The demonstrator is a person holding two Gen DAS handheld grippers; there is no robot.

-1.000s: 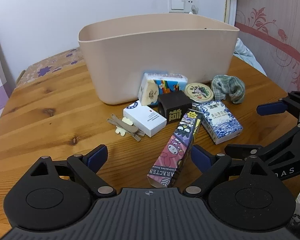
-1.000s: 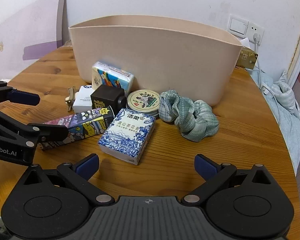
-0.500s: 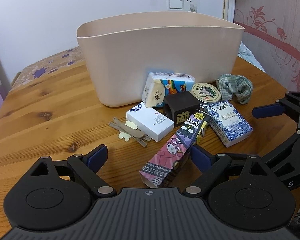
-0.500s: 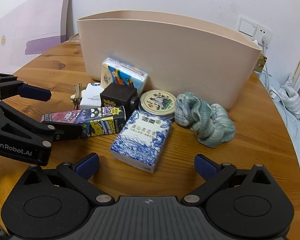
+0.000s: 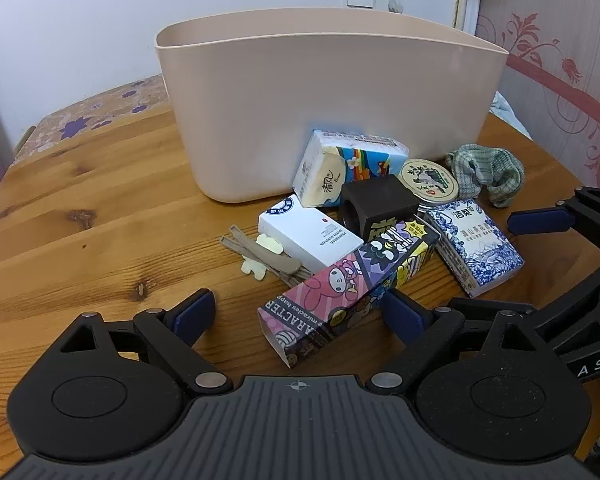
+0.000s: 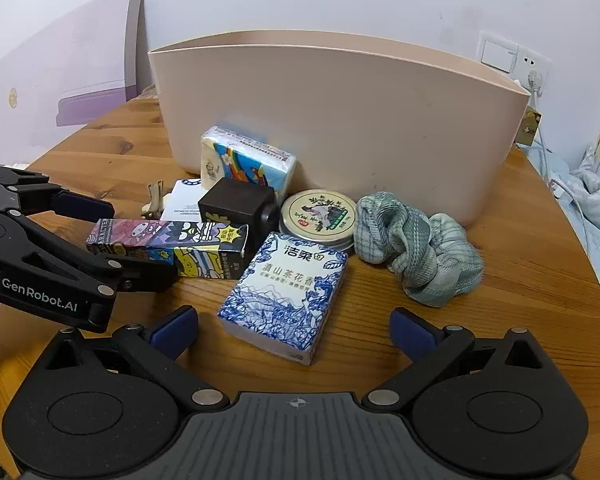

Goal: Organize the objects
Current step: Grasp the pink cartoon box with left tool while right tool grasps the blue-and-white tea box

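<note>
Closer now than a second ago, both grippers have advanced toward the clutter in front of the beige bin (image 5: 328, 120), and the cartoon carton (image 5: 340, 292) lies nearer the left gripper (image 5: 300, 314) than it did.

From the left wrist, that gripper's fingers are spread wide and grasp nothing; the near end of the carton lies between them, closer to the right pad (image 5: 404, 314). Behind it on the wooden table (image 5: 80, 216) sit a white box (image 5: 308, 236), a black cube (image 5: 380, 204), a rainbow tissue pack (image 5: 340, 168) against the bin wall, a round tin (image 5: 428, 180), a blue-patterned tissue pack (image 5: 474, 248) and a green checked cloth (image 5: 488, 172) toward the table's right edge. Wooden clips (image 5: 260, 256) lie left of the white box. The right gripper shows at the right border.

From the right wrist, the right gripper (image 6: 296, 330) is likewise wide open and empty, with the blue-patterned tissue pack (image 6: 284, 292) just ahead between its fingers. The left gripper (image 6: 112, 240) straddles the end of the carton (image 6: 172, 248), its jaws apart. The tin (image 6: 318, 216) and cloth (image 6: 416, 248) lie before the bin (image 6: 360, 128).
</note>
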